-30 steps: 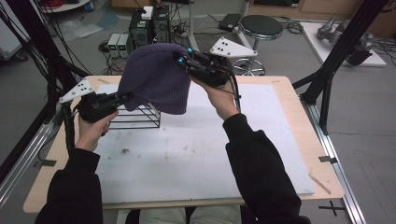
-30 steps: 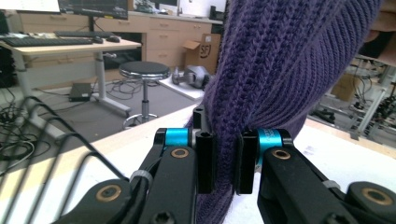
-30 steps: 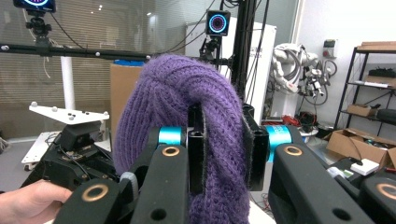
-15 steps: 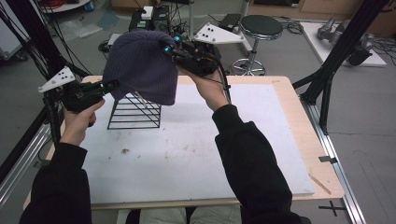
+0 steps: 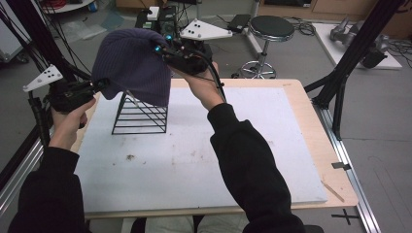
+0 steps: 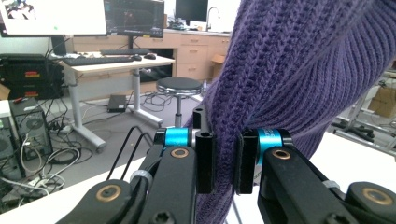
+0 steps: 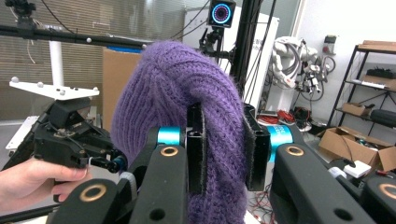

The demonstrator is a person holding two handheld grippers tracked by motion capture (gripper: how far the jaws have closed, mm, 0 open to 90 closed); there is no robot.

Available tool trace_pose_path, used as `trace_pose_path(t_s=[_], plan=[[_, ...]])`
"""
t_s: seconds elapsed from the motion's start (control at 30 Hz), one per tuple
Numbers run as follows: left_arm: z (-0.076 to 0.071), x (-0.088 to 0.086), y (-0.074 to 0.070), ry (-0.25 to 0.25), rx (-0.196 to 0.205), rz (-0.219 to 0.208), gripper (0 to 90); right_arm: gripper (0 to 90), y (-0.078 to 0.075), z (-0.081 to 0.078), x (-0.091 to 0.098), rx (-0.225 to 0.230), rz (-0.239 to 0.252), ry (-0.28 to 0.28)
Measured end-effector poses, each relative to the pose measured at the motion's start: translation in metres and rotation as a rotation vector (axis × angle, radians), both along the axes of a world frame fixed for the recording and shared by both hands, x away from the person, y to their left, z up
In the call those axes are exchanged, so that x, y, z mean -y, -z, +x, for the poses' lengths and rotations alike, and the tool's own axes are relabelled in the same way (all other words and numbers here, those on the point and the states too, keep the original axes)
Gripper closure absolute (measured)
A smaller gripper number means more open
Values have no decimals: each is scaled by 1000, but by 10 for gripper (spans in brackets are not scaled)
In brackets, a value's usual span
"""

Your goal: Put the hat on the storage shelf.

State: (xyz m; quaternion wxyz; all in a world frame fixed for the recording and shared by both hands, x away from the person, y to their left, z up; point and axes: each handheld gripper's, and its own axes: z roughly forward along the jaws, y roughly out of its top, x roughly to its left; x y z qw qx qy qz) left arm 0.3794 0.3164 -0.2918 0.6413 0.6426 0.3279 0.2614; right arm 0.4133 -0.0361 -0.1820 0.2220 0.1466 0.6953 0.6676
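1. Two hand-held grippers carry one purple knit beanie [image 5: 132,65] in the air above the left part of the tabletop [image 5: 233,145], over a black wire rack [image 5: 141,114].
2. The left hand-held gripper [image 6: 224,161] pinches the beanie's edge at its lower left side in the high view; in the left gripper view the knit fabric runs up and to the right from between the jaws, which are pressed onto it.
3. The right hand-held gripper [image 7: 223,149] pinches a thick fold of the beanie at its upper right side; the jaws are clamped on the knit.
4. The beanie hangs stretched between both, its lower hem just above the rack's top; I cannot tell if it touches.
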Motion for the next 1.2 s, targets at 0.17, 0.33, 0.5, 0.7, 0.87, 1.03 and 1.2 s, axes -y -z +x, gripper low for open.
trace_pose_path(t_s=[0.17, 0.33, 0.5, 0.7, 0.87, 1.03, 1.2], plan=[[3, -3, 15, -2, -23, -21, 824, 756, 5, 5, -11, -4, -21, 11], [5, -6, 29, -6, -60, -21, 823, 755, 12, 9, -20, -9, -65, 22], [4, -10, 44, -1, -87, -27, 823, 751, 20, 13, -29, -26, -105, 34], [3, -16, 59, -2, -110, -53, 823, 751, 27, 13, -37, -39, -140, 27], [6, -19, 64, -1, -130, -55, 823, 751, 32, 13, -42, -52, -148, 34], [9, -20, 69, 0, -141, -46, 820, 751, 40, 15, -42, -76, -150, 48], [13, -21, 75, -1, -169, -16, 820, 751, 48, 17, -44, -101, -162, 65]])
